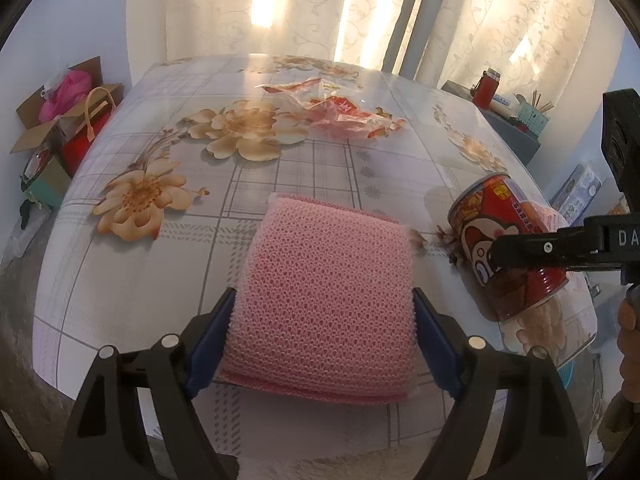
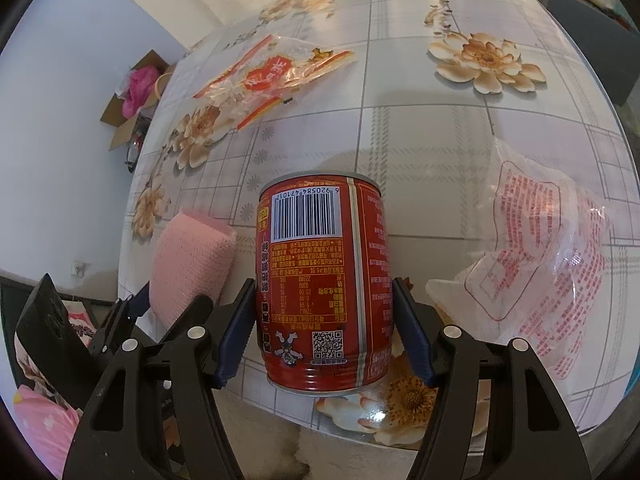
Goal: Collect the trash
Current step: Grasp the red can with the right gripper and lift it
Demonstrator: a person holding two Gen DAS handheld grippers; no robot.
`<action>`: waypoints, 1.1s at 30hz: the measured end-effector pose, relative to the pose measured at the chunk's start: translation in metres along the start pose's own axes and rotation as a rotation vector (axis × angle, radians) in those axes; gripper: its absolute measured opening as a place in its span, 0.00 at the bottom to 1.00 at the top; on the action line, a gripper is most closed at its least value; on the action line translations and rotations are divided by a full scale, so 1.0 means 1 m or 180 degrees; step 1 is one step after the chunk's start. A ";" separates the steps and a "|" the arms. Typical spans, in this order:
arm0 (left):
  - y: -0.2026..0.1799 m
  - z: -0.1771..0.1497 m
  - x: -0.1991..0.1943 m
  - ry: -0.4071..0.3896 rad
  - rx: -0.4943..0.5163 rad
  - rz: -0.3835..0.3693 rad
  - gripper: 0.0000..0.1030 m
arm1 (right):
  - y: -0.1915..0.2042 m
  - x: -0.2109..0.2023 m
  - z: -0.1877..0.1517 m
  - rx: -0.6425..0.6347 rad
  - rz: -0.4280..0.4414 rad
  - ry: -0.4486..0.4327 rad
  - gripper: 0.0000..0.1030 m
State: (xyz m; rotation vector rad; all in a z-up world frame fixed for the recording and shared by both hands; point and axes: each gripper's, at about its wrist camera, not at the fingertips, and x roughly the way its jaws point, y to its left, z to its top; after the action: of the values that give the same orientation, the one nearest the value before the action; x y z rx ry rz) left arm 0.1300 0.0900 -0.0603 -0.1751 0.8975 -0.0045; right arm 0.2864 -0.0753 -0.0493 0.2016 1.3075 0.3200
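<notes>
A pink mesh scouring pad [image 1: 320, 280] sits between the blue pads of my left gripper [image 1: 324, 300], which press on both its sides; the pad arches up off the table. In the right wrist view the same pad [image 2: 192, 264] shows at the left, in the left gripper [image 2: 164, 304]. My right gripper [image 2: 324, 292] is shut on a red drink can [image 2: 320, 272], barcode side facing the camera. In the left wrist view the can [image 1: 480, 216] leans at the right with a right-gripper finger [image 1: 520, 246] across it.
The floral table [image 1: 160, 264] [image 2: 440, 140] also holds a crumpled red-and-clear wrapper [image 1: 336, 112] [image 2: 272, 76] at the far side. A clear bag with red print [image 2: 540, 264] lies right of the can. A cardboard box [image 1: 60, 120] stands on the floor at the left.
</notes>
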 end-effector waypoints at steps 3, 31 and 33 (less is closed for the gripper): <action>-0.003 0.000 0.001 0.0005 0.0027 0.0026 0.79 | 0.000 0.000 0.000 -0.0016 0.0000 -0.0010 0.60; -0.006 0.000 0.002 -0.0024 0.0092 0.0116 0.79 | 0.000 -0.003 0.001 -0.0039 0.0031 -0.0054 0.60; -0.005 0.001 0.002 -0.0031 0.0092 0.0115 0.79 | 0.001 -0.003 0.000 -0.0038 0.0034 -0.0057 0.60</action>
State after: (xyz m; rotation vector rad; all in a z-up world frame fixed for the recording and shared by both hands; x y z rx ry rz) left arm 0.1320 0.0847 -0.0605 -0.1319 0.8902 0.0169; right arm 0.2856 -0.0756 -0.0464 0.2012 1.2868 0.3343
